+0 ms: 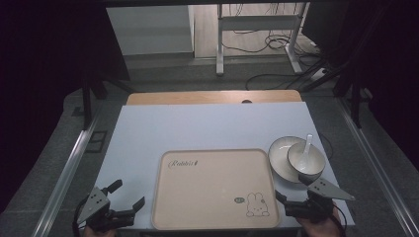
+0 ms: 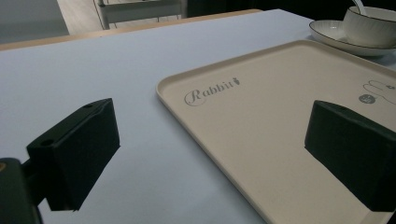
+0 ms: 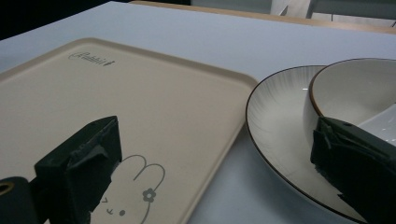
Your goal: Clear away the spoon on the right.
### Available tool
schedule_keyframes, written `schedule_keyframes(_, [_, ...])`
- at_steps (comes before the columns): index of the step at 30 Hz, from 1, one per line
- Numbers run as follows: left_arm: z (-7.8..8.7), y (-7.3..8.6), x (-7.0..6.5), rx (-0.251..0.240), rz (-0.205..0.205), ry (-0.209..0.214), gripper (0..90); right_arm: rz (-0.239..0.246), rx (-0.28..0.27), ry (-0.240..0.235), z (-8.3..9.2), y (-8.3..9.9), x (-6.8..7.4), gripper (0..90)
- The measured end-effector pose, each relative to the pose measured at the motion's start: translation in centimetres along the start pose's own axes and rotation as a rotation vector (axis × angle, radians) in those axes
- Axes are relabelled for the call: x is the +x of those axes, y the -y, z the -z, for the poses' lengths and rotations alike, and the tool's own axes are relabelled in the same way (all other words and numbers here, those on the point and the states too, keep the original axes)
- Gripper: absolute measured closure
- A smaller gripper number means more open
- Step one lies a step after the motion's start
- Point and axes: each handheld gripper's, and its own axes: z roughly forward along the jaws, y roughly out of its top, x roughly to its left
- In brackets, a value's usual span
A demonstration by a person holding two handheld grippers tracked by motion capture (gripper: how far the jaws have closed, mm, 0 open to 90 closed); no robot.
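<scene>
We hold both grippers low at the near table edge, jaws spread and grasping nothing. Our left gripper (image 1: 129, 196) flanks the tray (image 1: 207, 222); our right gripper (image 1: 291, 200) sits just before the plate (image 1: 277, 157), whose bowl (image 1: 305, 159) carries a spoon (image 1: 309, 141), likely for an easy reach.

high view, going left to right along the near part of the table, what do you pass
left gripper → tray → right gripper; the plate with the bowl lies just beyond the right gripper.
</scene>
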Motion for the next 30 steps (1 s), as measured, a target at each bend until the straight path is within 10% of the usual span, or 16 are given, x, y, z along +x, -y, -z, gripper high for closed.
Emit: schedule_keyframes(30, [-0.1,0.0,0.0,0.005,0.005,0.002,3.1,-0.018,0.04,0.018,0.3,-2.1,-0.4,5.2])
